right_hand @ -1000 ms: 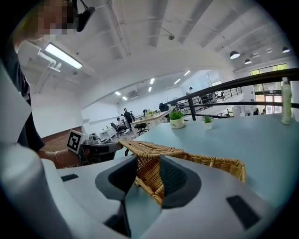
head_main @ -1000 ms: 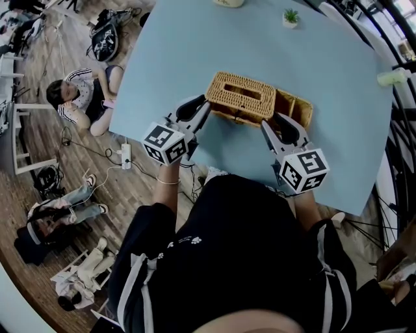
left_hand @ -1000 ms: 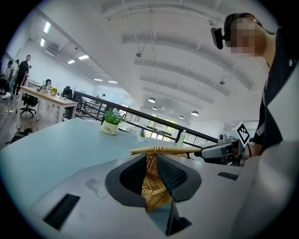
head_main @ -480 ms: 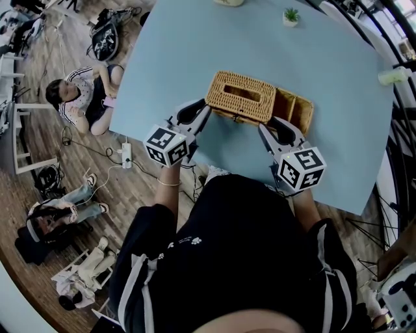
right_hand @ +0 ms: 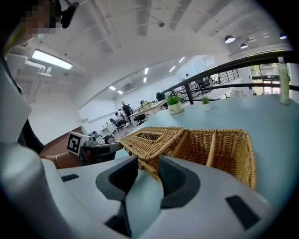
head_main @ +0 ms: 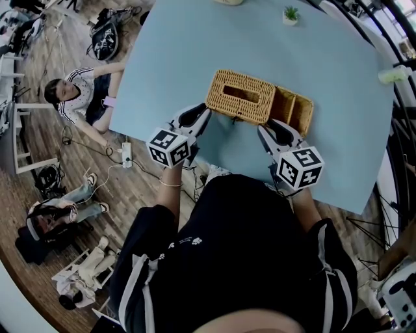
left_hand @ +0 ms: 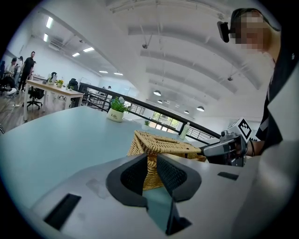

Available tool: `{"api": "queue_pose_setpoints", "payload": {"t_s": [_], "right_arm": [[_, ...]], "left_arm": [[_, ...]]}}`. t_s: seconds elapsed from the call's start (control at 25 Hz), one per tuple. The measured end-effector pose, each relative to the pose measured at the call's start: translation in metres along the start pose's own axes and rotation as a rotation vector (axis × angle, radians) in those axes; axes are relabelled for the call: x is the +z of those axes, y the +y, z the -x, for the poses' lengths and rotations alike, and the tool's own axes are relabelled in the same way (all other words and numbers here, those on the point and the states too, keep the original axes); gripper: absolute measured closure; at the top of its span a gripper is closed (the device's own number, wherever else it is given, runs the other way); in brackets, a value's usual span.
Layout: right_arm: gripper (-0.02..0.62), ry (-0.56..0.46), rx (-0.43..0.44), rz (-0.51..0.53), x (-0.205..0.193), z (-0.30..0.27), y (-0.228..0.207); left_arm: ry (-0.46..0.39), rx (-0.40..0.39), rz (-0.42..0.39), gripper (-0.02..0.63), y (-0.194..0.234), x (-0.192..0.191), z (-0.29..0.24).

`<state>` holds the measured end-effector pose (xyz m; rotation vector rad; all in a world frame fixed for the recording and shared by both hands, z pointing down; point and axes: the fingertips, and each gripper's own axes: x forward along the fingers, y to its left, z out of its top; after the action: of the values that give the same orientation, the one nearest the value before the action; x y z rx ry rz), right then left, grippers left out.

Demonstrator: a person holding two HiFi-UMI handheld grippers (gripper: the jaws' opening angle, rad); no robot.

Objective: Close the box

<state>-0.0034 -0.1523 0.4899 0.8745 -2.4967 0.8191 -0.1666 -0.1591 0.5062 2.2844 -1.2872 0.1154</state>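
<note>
Over the box [head_main: 297, 112], left gripper [head_main: 201, 114] and right gripper [head_main: 265, 130] pinch the lid [head_main: 242, 96], hiding one half.

Lid [head_main: 242, 96] woven wicker, rough; box [head_main: 296, 112] same weave; table [head_main: 182, 45] smooth matt; floor [head_main: 49, 146] at 9 o'clock wood planks; left gripper [left_hand: 149, 161] pads [left_hand: 133, 175] ribbed matt black

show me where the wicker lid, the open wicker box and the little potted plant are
wicker lid [head_main: 220, 88]: head view, on the woven top, left of its slot
wicker box [head_main: 308, 116]: head view, on its right rim
potted plant [head_main: 290, 14]: head view, on the green leaves
</note>
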Motion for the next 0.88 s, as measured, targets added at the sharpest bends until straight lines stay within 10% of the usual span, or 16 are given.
{"api": "queue_pose_setpoints", "payload": {"t_s": [0.88], "right_arm": [[0.557, -0.119, -0.027, -0.001, 0.021, 0.034, -0.009]], "left_arm": [[-0.064, 0.048, 0.014, 0.549, -0.024, 0.008, 0.013]]}}
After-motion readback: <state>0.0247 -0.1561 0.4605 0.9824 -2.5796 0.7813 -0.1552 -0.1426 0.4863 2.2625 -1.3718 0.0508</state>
